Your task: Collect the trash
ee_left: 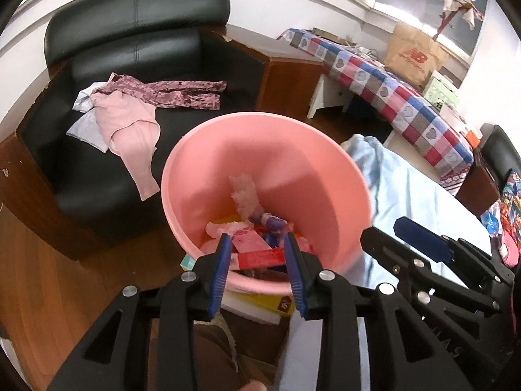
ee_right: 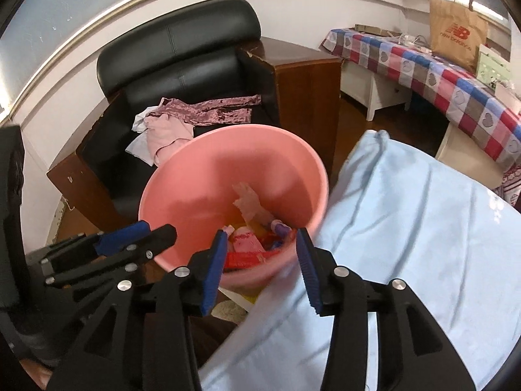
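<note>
Crumpled wrappers and tissue trash (ee_left: pixel 257 231) are seen already piled in the round pink plastic bin (ee_left: pixel 293 163) at twelve o'clock, both left gripper (ee_left: pixel 257 267) and right gripper (ee_right: pixel 260 260) spread and empty, collection judged largely done

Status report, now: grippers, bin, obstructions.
Left gripper open, empty. Right gripper open, empty. Pink bin holds wrappers. Nothing blocking.

There is one round pink plastic basin (ee_left: pixel 270 163), with several pieces of mixed trash (ee_left: pixel 257 238) inside; the exact number I cannot tell. There are two black grippers with blue pads, the left gripper (ee_left: pixel 257 270) and the right gripper (ee_right: pixel 260 267). One black leather armchair (ee_left: pixel 136 42) holds about three garments (ee_left: pixel 130 110). One brown paper bag (ee_left: pixel 413 55) stands on one checkered tablecloth (ee_left: pixel 390 97).
</note>
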`<state>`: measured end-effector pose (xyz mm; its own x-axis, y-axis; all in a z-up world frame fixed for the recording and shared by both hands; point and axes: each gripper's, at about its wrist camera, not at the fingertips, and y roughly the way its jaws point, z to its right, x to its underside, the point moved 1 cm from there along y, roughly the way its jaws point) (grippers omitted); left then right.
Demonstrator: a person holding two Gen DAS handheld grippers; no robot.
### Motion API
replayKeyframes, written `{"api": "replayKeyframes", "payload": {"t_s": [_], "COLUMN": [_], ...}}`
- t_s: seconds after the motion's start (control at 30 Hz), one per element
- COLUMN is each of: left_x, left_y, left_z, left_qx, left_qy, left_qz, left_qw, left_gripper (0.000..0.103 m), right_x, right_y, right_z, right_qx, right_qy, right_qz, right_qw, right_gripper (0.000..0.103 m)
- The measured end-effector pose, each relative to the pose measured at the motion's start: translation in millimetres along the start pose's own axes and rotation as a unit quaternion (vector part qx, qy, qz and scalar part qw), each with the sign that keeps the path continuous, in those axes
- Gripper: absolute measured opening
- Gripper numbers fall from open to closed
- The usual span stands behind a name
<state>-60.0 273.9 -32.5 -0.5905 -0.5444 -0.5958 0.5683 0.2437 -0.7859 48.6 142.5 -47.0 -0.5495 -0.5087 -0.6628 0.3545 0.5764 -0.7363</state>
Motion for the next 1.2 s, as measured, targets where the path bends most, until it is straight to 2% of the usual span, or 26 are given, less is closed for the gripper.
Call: {"api": "replayKeyframes", "payload": {"t_s": [0.17,0.53,0.83,1.2], "left_x": [11.9,57.3,87.2,106.1], "left_y": [-23.0,-61.7,-64.0,-58.4], "left_z": [16.5,60.1,82.1,92.1], "left_qx": [0.005,-0.002,-0.007,-0.011], "left_qy": [0.013,0.064,0.076,0.087], "left_qz": [0.017,0.026,0.009,-0.008], "left_qw": [0.9998,0.9976,0.9971,0.9961], "left_gripper": [0.033,0.031,0.027,0.027], "right_x": [20.2,68.3,105.7,122.3], "right_y": [-31.1,-72.5,-86.8,-89.9], "right_z": [7.7,29.9,54.0,61.0], "right_qx": [0.017,0.009,0.026,0.026], "right_qy": [-0.003,0.035,0.067,0.076], "right_qz": [0.018,0.017,0.002,-0.001], "right_qw": [1.000,0.999,0.997,0.997], "right_gripper": [0.052,0.053,0.053,0.053]}}
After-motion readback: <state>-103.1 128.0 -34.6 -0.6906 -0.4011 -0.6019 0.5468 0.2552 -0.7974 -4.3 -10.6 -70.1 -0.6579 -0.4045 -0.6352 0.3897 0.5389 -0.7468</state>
